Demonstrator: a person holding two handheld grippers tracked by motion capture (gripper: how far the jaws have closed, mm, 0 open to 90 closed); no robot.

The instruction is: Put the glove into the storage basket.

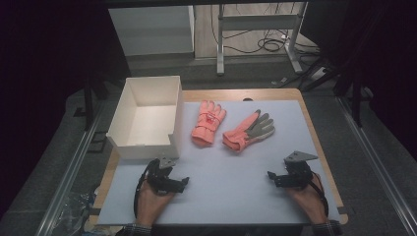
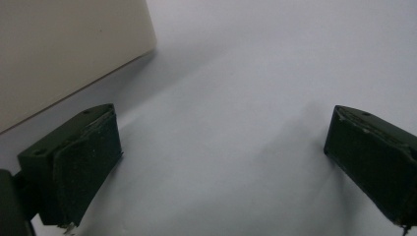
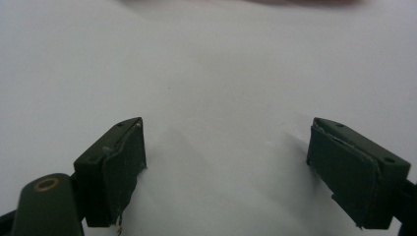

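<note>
A wooden table [image 1: 322, 147] carried a pale sheet [image 1: 236, 187] that covered most of its top. At the far left of the sheet stood an open white box [image 1: 145, 118], upright, with nothing visible inside it. Two pink gloves lay flat on the sheet to the right of the box. The nearer-to-box glove [image 1: 208, 122] lay with its fingers pointing away from the person, apart from the box wall. The second glove [image 1: 248, 130], with grey on its fingers, lay just beside the first, angled toward the far right; the two cuffs were near each other but whether they touched could not be told.

The left gripper [image 1: 167, 179] rested low over the sheet in the person's left hand [image 1: 152, 201], just in front of the box's near corner. In the left gripper view its jaws stood wide apart over bare sheet, holding nothing, with the box wall [image 2: 69, 54] at upper left.

The right gripper [image 1: 290, 174], in the right hand [image 1: 307, 199], sat near the right edge of the sheet, well apart from the gloves. In the right gripper view its jaws were likewise spread wide, with only bare sheet [image 3: 221, 88] between them.
</note>
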